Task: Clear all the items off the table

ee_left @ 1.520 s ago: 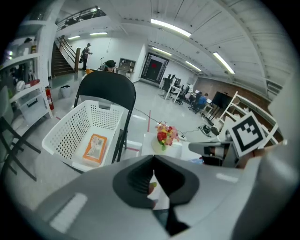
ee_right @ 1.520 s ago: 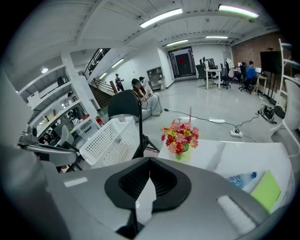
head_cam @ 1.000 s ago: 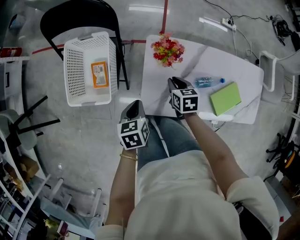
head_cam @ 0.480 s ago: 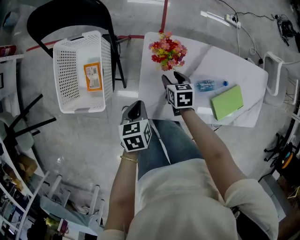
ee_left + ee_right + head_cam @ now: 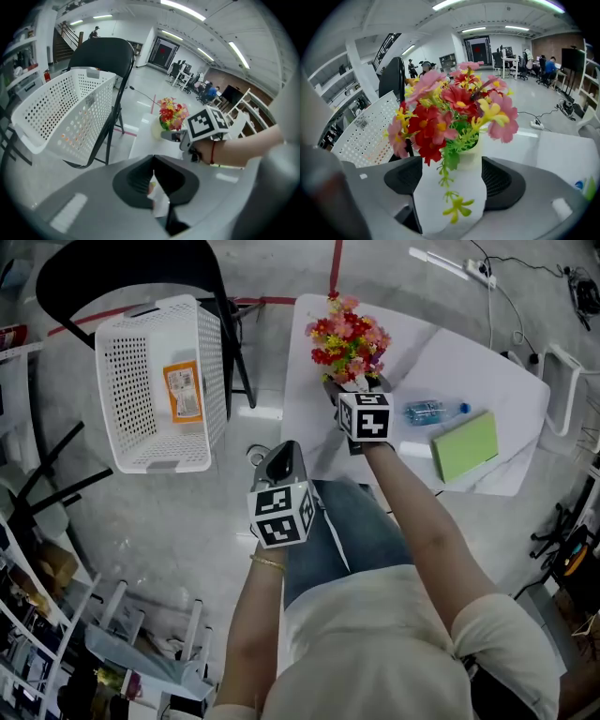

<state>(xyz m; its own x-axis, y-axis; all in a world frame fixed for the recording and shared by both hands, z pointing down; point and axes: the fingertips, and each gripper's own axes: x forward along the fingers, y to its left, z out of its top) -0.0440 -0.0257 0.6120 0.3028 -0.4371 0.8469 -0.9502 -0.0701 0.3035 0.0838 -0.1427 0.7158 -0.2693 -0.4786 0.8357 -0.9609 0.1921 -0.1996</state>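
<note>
Okay, the right gripper (image 5: 350,387), jaws just opening and unclenched, is straddling the flower vase (image 5: 454,187): probably light and tippy, best gripped on its white body.

a small pale pot of artificial flowers (image 5: 349,337) (red, pink and yellow blooms, a green sprig trailing down its front) stands upright toward the left end of the white counter (image 5: 473,357). a clear water bottle (image 5: 431,412) with a blue cap lies on its side near the middle. just beside it a green notebook (image 5: 464,446) lies flat, closed. off the counter, an orange packet (image 5: 182,392) lies flat in a white perforated basket (image 5: 120,418).
</note>
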